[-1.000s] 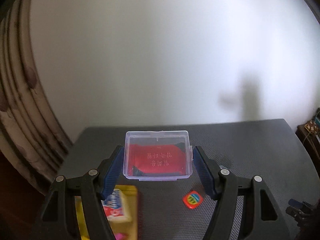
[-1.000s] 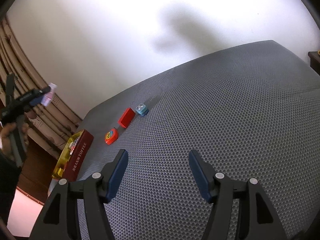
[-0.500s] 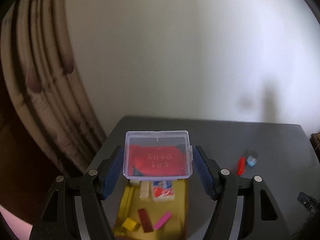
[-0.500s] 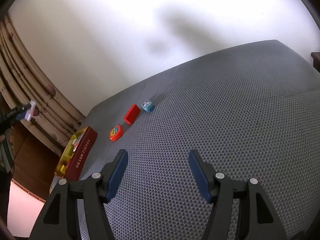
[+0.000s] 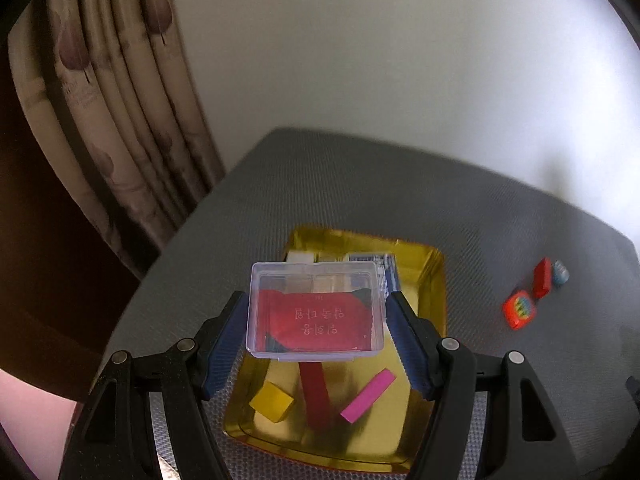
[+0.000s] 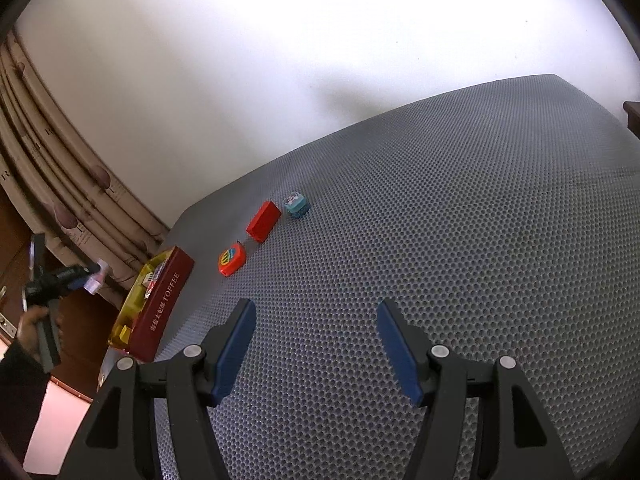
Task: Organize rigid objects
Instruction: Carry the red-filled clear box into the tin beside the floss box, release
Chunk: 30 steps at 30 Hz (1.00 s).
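Centrally, a clear plastic box (image 5: 316,312) holding a red card sits clamped between the blue pads of the left gripper (image 5: 316,334), raised above a gold tray (image 5: 434,280). Beneath the box, the tray holds a yellow block (image 5: 272,402) at 7 o'clock, a dark red bar (image 5: 316,394) at 6 o'clock and a pink bar (image 5: 368,395) at 5 o'clock; small packets lie at the tray's 12 o'clock end. At 3 o'clock from the tray, on the grey mat (image 5: 360,200), lie an orange tape measure (image 5: 519,312), a red block (image 5: 543,278) and a small blue cube (image 5: 560,273), close together. A curtain (image 5: 120,100) hangs at 10 o'clock. The right gripper (image 6: 314,346) hovers over the mat with its jaws parted and nothing between them; the same three items lie at its 11 o'clock.
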### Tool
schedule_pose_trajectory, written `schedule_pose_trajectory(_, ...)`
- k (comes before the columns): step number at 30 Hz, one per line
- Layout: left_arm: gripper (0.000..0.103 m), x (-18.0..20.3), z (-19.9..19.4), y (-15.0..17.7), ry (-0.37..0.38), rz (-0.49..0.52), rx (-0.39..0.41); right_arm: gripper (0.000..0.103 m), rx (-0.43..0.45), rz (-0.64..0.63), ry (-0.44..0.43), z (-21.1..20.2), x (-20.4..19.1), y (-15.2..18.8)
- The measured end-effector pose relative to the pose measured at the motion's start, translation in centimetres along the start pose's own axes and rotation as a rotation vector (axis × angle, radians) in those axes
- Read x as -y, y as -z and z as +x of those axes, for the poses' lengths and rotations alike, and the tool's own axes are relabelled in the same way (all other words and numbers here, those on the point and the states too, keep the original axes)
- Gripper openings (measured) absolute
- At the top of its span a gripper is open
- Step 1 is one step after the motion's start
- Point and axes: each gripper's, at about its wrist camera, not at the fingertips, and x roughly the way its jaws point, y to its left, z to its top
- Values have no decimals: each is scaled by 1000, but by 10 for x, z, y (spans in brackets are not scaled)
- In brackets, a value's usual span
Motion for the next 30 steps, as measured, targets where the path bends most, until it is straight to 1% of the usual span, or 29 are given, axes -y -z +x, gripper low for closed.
schedule_pose_trajectory(2,66,3,14,5,-11,5,-23,65,-1,3,3,1,0,0)
schedule_pose_trajectory(5,66,11,31,10,-4,0,-58,65,-5,8,-1,2,1,0)
schedule_pose_trajectory(9,66,25,58,24,-35,32,-98,65,-6,12,-1,1,2,0)
schedule_pose_trajectory(13,66,33,81,37,-44,55,-149,65,-2,8,-2,0,1,-2)
schedule_pose_trajectory(15,66,37,82,40,-49,78,-139,65,0,9,0,-1,0,-3)
schedule_pose_trajectory(20,66,47,76,48,-39,123,-146,65,-2,21,1,0,2,-4)
schedule_pose_trajectory(23,66,49,72,53,-23,116,-146,65,-3,18,0,1,1,-4)
schedule_pose_trajectory(26,66,55,69,56,-7,123,-162,65,-8,13,-3,2,-1,-4)
schedule_pose_trajectory(28,66,62,70,59,10,135,-201,65,-13,12,-2,4,-1,-3)
schedule_pose_trajectory(30,66,68,71,62,9,154,-222,65,-15,12,-1,5,-1,-4)
